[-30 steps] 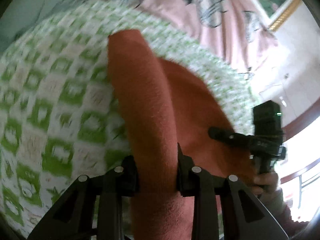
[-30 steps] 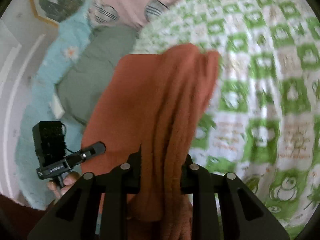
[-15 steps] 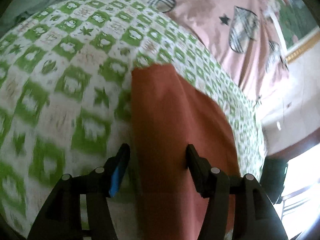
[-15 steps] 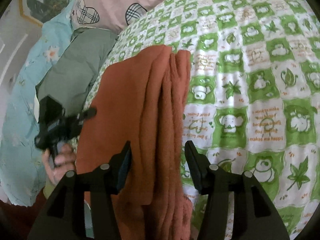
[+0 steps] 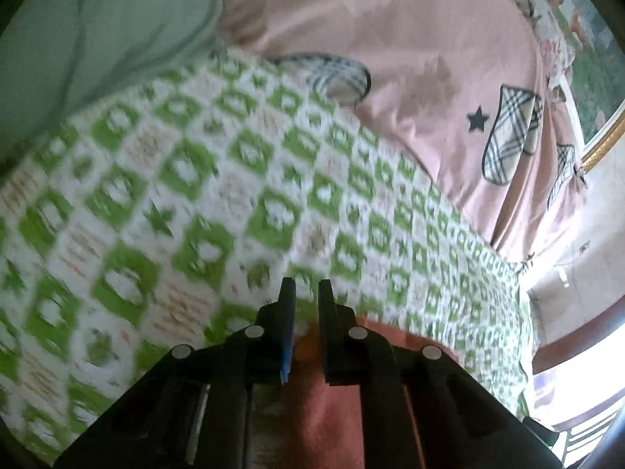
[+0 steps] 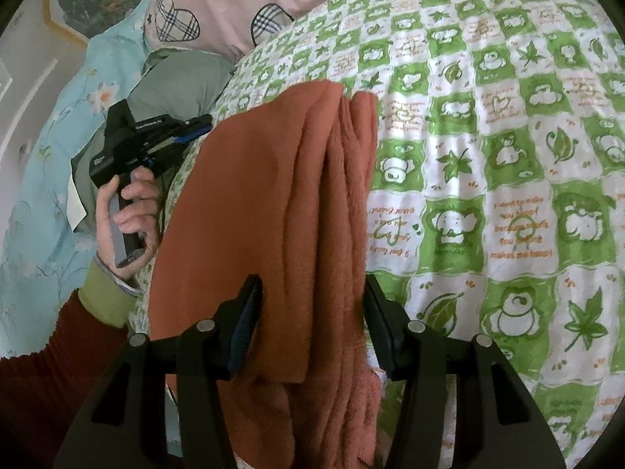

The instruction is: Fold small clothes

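Rust-orange garment lay folded lengthwise on the green-checked bedspread, long folds running near to far, its right edge bunched in ridges. Right claw sat over its near end, jaws wide apart, straddling the fabric without gripping it. Left claw was nearly closed, a narrow gap between the jaws, nothing held; garment edge just below its tips. Left hand was off the garment's left side. Pink pillow at far left, grey-green pillow beside it.
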A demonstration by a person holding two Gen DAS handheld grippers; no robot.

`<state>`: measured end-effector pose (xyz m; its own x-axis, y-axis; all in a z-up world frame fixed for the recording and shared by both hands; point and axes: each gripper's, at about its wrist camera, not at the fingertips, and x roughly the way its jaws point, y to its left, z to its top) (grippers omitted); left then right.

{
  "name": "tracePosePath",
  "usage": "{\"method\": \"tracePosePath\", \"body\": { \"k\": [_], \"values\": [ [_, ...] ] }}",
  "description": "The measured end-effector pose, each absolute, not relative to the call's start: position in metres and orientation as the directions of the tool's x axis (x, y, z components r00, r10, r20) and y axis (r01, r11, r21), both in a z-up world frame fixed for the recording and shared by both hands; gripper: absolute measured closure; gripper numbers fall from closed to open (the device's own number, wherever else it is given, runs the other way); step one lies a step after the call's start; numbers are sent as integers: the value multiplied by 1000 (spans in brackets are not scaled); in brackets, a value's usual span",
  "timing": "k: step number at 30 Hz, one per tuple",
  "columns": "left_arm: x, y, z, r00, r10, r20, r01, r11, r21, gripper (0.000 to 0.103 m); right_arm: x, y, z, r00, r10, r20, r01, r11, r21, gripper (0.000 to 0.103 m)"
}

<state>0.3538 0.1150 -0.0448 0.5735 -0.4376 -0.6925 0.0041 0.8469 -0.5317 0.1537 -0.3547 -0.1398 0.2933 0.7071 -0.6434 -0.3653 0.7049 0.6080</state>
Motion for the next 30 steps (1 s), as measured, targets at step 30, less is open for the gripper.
{"method": "tracePosePath", "body": {
  "k": [30],
  "values": [
    [360, 106, -38, 577, -381, -722, 28, 893, -449, 102, 157, -358, -104, 375, 713, -592, -387, 701, 599, 50]
  ]
}}
